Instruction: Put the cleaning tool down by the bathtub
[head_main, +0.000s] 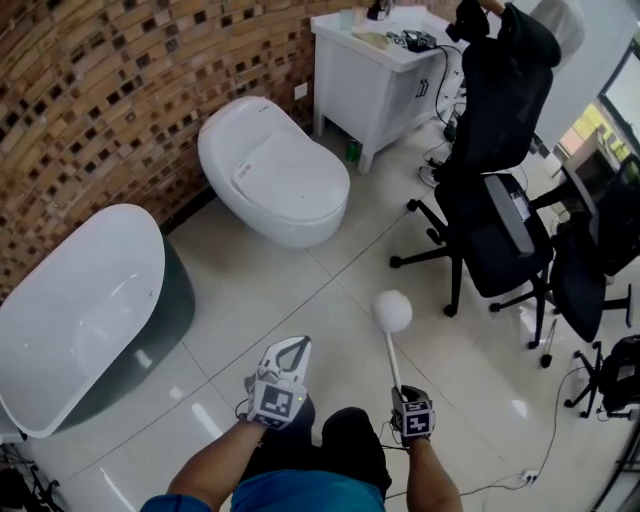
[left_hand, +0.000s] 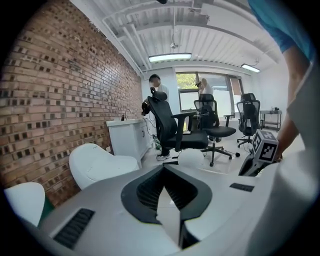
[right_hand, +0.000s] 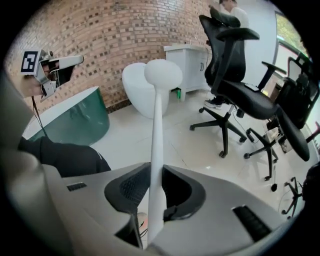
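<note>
The cleaning tool is a white stick with a round white head (head_main: 392, 311); in the right gripper view its handle (right_hand: 157, 130) rises straight up to the head. My right gripper (head_main: 402, 388) is shut on the handle's lower end and holds it upright over the tiled floor, the pads pressing the stick on both sides (right_hand: 156, 172). The white bathtub (head_main: 80, 300) with a dark green outer wall stands at the left, well apart from the tool. Between the tub and the tool, my left gripper (head_main: 288, 352) hangs with its fingertips together and nothing in it (left_hand: 163, 167).
A white toilet (head_main: 275, 170) stands against the brick wall beyond the tub, with a white cabinet (head_main: 375, 70) further back. Black office chairs (head_main: 495, 210) and cables crowd the right side. A person stands by the cabinet (left_hand: 156, 87). Glossy floor tiles lie between tub and tool.
</note>
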